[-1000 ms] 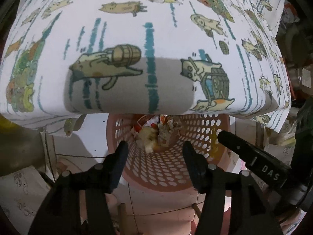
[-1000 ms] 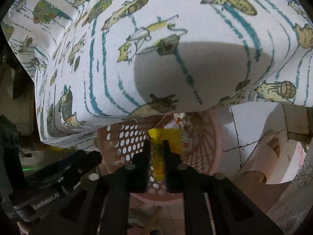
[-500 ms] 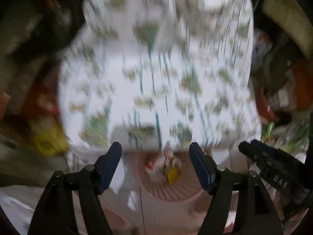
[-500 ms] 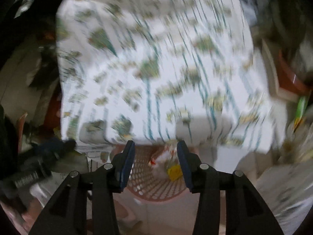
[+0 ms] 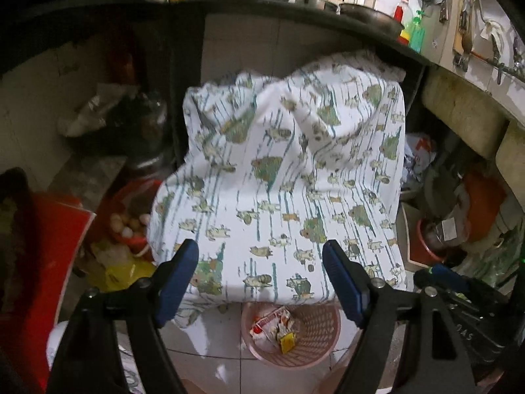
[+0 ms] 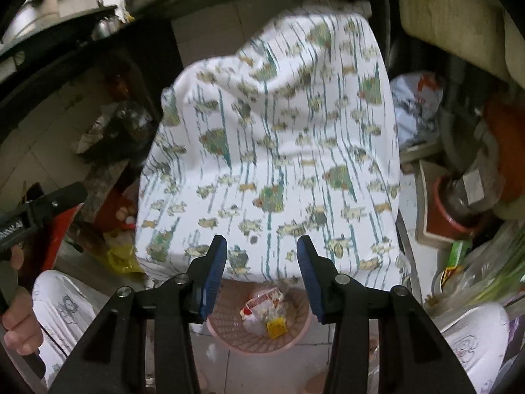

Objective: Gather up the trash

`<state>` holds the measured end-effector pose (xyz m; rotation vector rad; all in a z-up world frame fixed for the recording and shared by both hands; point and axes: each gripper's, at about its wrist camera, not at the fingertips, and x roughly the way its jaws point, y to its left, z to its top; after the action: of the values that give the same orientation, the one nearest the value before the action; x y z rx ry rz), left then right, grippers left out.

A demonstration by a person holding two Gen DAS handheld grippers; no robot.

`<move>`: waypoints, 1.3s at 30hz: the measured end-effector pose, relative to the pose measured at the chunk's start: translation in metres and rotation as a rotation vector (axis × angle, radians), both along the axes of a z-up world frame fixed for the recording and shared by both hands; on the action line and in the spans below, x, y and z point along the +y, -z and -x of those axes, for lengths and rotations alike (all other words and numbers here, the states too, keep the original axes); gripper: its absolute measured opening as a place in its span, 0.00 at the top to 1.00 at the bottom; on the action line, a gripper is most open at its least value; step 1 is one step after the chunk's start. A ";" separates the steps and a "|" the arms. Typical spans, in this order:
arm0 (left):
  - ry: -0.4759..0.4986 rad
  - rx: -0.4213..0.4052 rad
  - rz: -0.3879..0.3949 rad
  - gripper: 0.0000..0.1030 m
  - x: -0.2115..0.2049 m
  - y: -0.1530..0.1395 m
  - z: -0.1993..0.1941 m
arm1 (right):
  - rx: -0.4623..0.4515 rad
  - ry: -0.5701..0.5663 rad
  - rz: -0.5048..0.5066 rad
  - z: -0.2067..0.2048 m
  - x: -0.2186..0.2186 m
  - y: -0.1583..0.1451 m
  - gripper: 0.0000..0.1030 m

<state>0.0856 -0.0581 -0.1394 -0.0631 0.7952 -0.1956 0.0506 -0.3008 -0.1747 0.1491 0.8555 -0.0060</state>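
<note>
Both tongs hung above a cloth-covered bench, pointing down at it. The left tongs (image 5: 261,274) stood spread wide, nothing between the blue pads. The right tongs (image 6: 262,271) were also spread, somewhat narrower, and likewise held nothing. The bench carried a white cloth (image 5: 288,180) printed with cartoon cats and teal streaks; the cloth draped over its near edge and both side edges. On the tiled floor (image 5: 223,366), just below the near edge of the bench, stood a pink perforated basket (image 5: 323,339), its far rim tucked under the hanging cloth. The trash lay inside the basket: crumpled white and red wrappers (image 5: 269,326) with a small yellow packet (image 5: 286,341) beside them toward the near side. The right wrist view showed the same basket (image 6: 295,331), the wrappers (image 6: 259,312) and the yellow packet (image 6: 276,328) between and below the pads. Off the left edge of the bench sat a yellow plastic bag (image 5: 121,274) on the floor and a red bowl (image 5: 129,226) holding pale round items. Off the right edge stood a red pot (image 5: 433,246) among clutter. A green bottle (image 5: 416,32) stood on the dark counter behind.
</note>
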 end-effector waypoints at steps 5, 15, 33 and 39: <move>-0.031 -0.017 -0.028 0.26 0.002 -0.012 0.009 | -0.025 -0.013 0.027 0.003 0.008 -0.012 0.55; -0.031 -0.033 -0.054 0.26 0.007 -0.016 0.015 | -0.026 -0.011 0.042 0.008 0.010 -0.012 0.55; -0.050 -0.035 -0.051 0.26 0.009 -0.019 0.019 | -0.046 -0.017 0.061 0.011 0.016 -0.023 0.55; -0.055 -0.038 -0.050 0.26 0.011 -0.018 0.019 | -0.048 -0.017 0.072 0.010 0.021 -0.026 0.55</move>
<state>0.0661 -0.0467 -0.1210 -0.0342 0.7589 -0.1251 0.0405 -0.2801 -0.1488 0.0743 0.8076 -0.0176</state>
